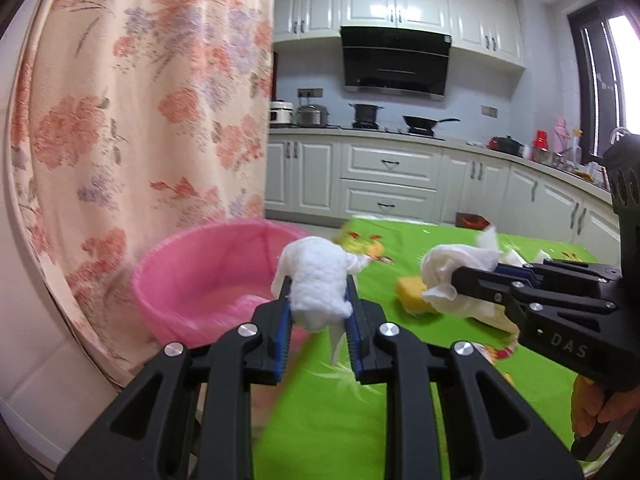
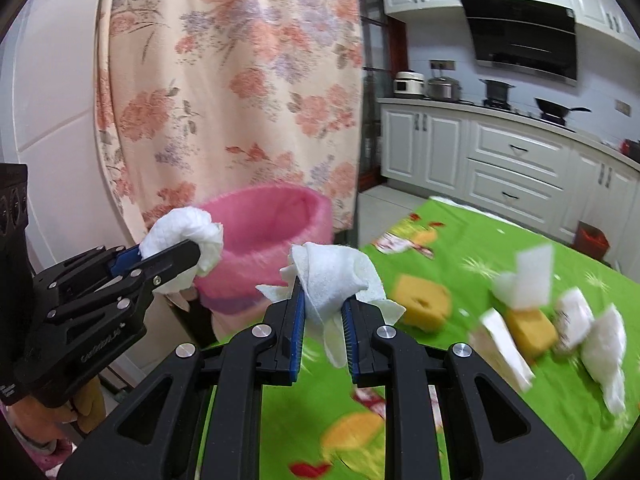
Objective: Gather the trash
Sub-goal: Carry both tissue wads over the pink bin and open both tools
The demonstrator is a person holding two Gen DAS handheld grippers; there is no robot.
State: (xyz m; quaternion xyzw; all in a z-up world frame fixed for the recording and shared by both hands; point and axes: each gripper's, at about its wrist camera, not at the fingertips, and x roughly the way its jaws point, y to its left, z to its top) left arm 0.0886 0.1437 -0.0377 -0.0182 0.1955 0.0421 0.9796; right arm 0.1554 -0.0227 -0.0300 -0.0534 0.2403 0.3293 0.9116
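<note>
Green vinyl with a fruit print covers the table [image 2: 472, 240], the biggest surface here, and beside its far-left corner, before a floral curtain [image 1: 140, 120], stands the pink bin [image 1: 208, 276], lined with a pink bag and open at the top. On the cloth two yellow sponges [image 2: 424, 300] and several loose white tissues [image 2: 604, 340] lie near one another, uncollected; the blur there makes an exact count uncertain.

The left gripper [image 1: 320, 304] has its jaws closed tight on a crumpled tissue wad [image 1: 316, 280], held just before the bin's rim. The right gripper [image 2: 323, 308] is likewise clamped on a second tissue wad [image 2: 332, 276], off the cloth and a little farther from the bin.

The step in hand looks like the carry: both loads are lifted and headed binward. Next, each wad needs to be brought over the bin's mouth, clear of the rim, and the jaws parted so it drops inside; the left seems placed to go first.
</note>
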